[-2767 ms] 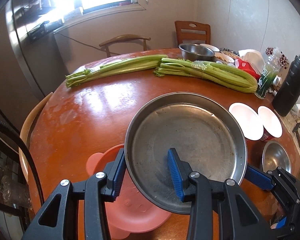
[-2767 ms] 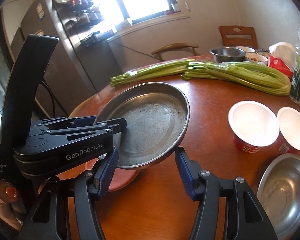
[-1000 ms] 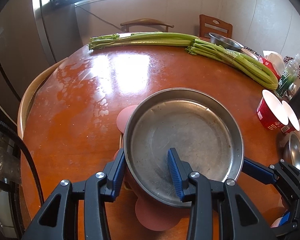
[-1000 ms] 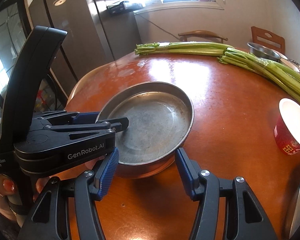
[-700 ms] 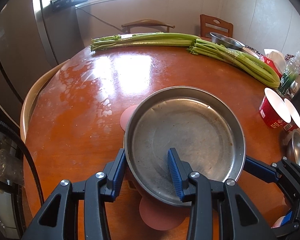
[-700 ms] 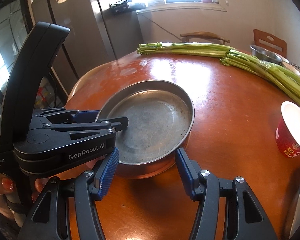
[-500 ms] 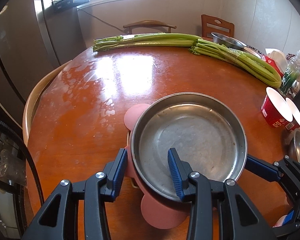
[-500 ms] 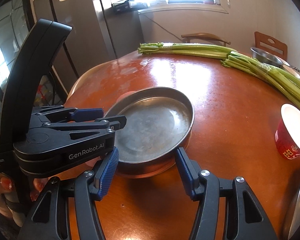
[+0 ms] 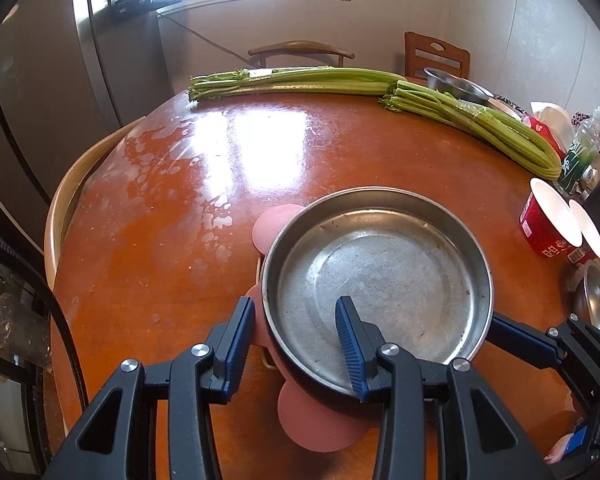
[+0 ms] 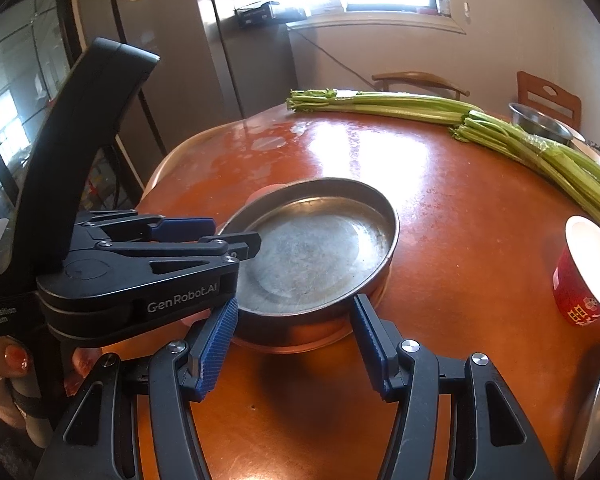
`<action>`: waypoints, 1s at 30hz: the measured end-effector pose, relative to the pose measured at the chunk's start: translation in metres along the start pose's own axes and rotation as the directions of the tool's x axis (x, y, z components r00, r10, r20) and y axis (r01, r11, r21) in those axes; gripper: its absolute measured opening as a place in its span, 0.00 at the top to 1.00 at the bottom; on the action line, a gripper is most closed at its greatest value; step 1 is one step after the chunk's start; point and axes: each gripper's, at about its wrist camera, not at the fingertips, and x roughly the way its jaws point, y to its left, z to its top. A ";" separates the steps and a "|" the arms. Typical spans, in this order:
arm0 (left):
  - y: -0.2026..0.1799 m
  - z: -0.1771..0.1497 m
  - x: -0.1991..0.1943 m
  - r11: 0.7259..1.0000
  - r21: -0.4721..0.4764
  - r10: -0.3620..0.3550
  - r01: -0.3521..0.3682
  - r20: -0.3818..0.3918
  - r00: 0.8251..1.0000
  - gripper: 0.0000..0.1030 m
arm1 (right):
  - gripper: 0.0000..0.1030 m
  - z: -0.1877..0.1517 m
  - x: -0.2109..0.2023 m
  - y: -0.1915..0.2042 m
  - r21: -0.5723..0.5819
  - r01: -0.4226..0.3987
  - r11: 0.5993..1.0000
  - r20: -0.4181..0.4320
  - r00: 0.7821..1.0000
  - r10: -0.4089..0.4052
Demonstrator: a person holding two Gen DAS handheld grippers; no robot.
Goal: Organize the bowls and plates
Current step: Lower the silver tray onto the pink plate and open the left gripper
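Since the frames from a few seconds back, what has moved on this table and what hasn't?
The left gripper has carried the steel pan down onto the pink plate, which it now mostly covers; earlier the pan hung tilted above it. Its jaws are still clamped on the pan's near rim. The right gripper stays open just short of the pan. The celery and red cups have not moved.

Dull grey steel plate (image 9: 380,276) with faint scuffing, over a salmon-pink dish (image 9: 316,424). Glossy orange-brown surface (image 9: 172,264) with pale whitish blotches and window glare. Left claw (image 9: 296,332) and right claw (image 10: 292,340): black frames, ribbed blue pads. Light green celery bunches (image 9: 300,80). Red cups (image 9: 548,232) with white interiors and white markings. Silver bowl (image 9: 456,82) beyond the celery.
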 end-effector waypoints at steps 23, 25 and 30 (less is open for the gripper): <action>0.011 0.001 -0.011 0.998 -0.067 0.007 -0.007 0.000 1.000 0.59 | 0.41 0.003 -0.019 -0.014 0.024 -0.051 0.998 0.048 0.998 0.049; 0.013 0.000 -0.014 0.997 -0.081 0.008 -0.007 0.008 1.000 0.59 | 0.41 0.004 -0.024 -0.019 0.035 -0.054 0.998 0.064 0.997 0.051; 0.021 0.000 -0.019 0.992 -0.126 -0.021 0.023 0.016 1.000 0.55 | 0.41 0.003 -0.028 -0.034 0.065 -0.066 0.996 0.074 0.995 0.061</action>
